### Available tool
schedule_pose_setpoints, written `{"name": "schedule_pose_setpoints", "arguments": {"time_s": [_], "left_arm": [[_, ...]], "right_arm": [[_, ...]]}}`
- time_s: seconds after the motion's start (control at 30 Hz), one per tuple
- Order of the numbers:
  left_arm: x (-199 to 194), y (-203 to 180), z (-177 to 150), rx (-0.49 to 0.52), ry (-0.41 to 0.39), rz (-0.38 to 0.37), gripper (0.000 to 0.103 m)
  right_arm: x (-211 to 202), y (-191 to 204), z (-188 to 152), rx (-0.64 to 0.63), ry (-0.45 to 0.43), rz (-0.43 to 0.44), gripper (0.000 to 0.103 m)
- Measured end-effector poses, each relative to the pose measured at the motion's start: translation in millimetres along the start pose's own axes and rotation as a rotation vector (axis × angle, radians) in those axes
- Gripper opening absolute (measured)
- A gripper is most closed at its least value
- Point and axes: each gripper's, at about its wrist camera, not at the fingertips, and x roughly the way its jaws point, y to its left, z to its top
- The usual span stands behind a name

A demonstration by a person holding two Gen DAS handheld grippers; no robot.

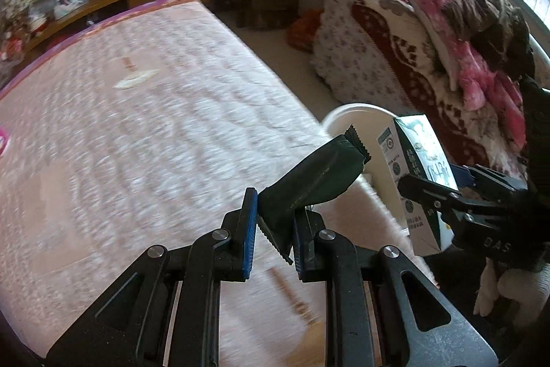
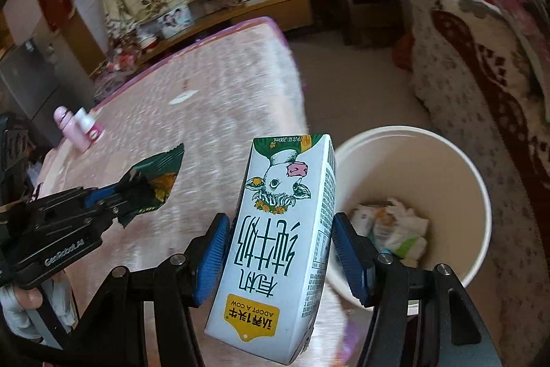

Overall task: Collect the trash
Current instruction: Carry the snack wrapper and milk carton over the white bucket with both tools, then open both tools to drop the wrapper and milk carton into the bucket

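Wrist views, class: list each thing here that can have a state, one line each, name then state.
left gripper: shut on the dark wrapper
right gripper: shut on the milk carton, which is upside down
white bin: open-topped, some trash at the bottom
pink bottle: lying on the bed

left gripper (image 1: 273, 231) pitched steeply down, blue pads (image 1: 250, 229) clamped tight on a dark green snack wrapper (image 1: 309, 183) that sticks out past the tips. In the right wrist view it comes in from the left edge, a gloved hand (image 2: 20, 308) wrapped round its handle. right gripper (image 2: 280, 258) also angled down, jaws about half spread, pads (image 2: 211, 258) pressed on both sides of an upside-down milk carton (image 2: 278, 250). Both grippers side by side, near each other, not touching
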Motion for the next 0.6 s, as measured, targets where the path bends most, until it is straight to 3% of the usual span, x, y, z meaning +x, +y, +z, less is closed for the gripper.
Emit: {"name": "schedule_pose_setpoints", "arguments": {"time_s": [0.37,0.6], "left_arm": [[42.7,-60.2,29.8,0.029,0.039,-0.098,0.015],[71.0,-89.6,48.6,0.030,0.063,-0.141,0.015]], "right_arm": [[1.6,-72.6,10.4,0.070,-0.005,-0.126,0.059],[15.8,-111.6,7.9,0.155,0.012,-0.152,0.059]]}}
